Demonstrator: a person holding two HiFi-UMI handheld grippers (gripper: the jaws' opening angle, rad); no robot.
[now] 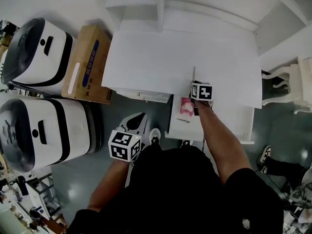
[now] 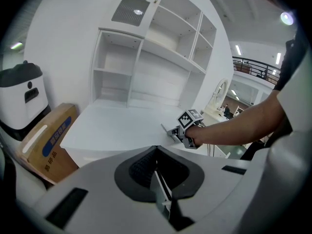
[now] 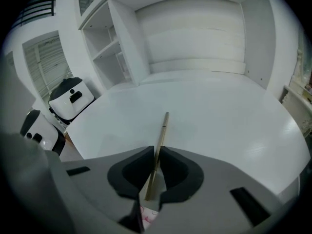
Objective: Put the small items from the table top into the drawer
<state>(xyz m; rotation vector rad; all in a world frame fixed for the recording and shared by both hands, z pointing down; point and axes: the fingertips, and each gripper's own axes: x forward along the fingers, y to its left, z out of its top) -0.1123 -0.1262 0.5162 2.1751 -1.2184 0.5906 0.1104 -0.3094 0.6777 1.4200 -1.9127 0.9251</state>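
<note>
From the head view, found the white table (image 1: 161, 57) broad and open, its front edge meeting the pulled-out drawer (image 1: 171, 116). Saw the right gripper (image 1: 196, 87) at that edge, just above the drawer, with a pink item (image 1: 186, 106) lying inside. Found the left gripper (image 1: 138, 120) low, off the table and near the body, with a cardboard box (image 1: 87, 65) and two white machines (image 1: 44, 130) crowding the left side. From the left gripper view, found the jaws pressed together on nothing, well apart from the right gripper (image 2: 178, 130). Noted a shelf unit (image 2: 156, 57) closing off the far edge. From the right gripper view, found the jaws clamped on a slim gold stick (image 3: 162, 130), free end reaching forward over the table.
</note>
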